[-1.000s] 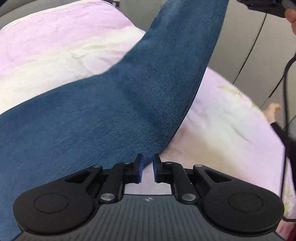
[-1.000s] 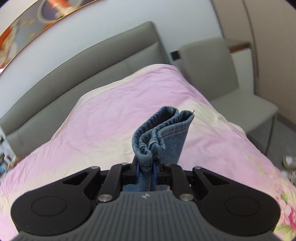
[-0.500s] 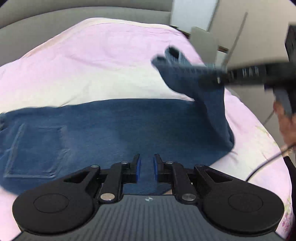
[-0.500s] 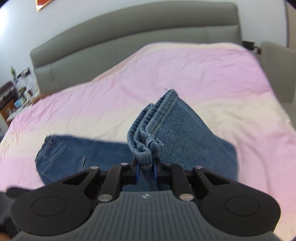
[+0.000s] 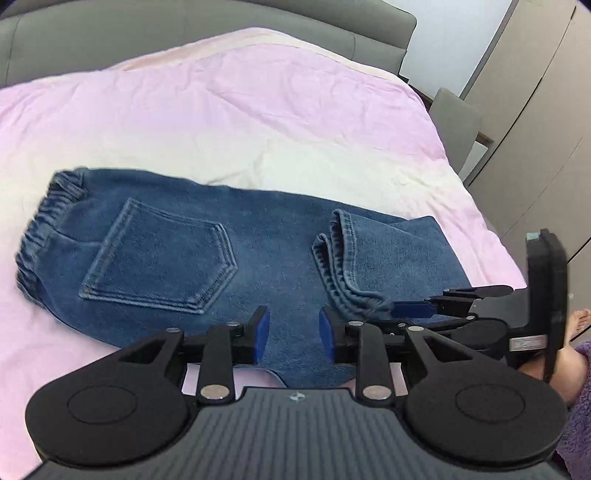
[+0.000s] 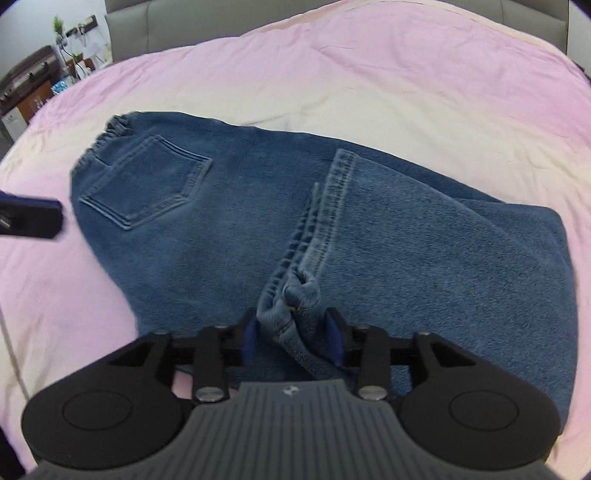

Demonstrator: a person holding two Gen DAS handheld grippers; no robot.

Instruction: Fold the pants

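Blue denim pants (image 5: 207, 258) lie on the pink bedspread, waistband at the left, back pocket (image 5: 159, 254) up. The leg ends are folded back over the middle; their hems (image 5: 340, 258) lie on top. My left gripper (image 5: 293, 332) is open and empty above the near edge of the pants. My right gripper (image 6: 293, 330) has its jaws parted with the hem bunch (image 6: 299, 291) lying loose between them; it also shows in the left wrist view (image 5: 410, 308) at the hems.
The pink and cream bedspread (image 5: 258, 110) covers the bed, with a grey headboard (image 5: 184, 33) behind. A grey chair (image 5: 456, 125) and wardrobe doors (image 5: 535, 129) stand at the right. A dresser with clutter (image 6: 33, 85) stands at the far left.
The right gripper carried the leg ends over and down onto the pants, then opened its jaws. The left gripper opened wider and drew back from the fabric.
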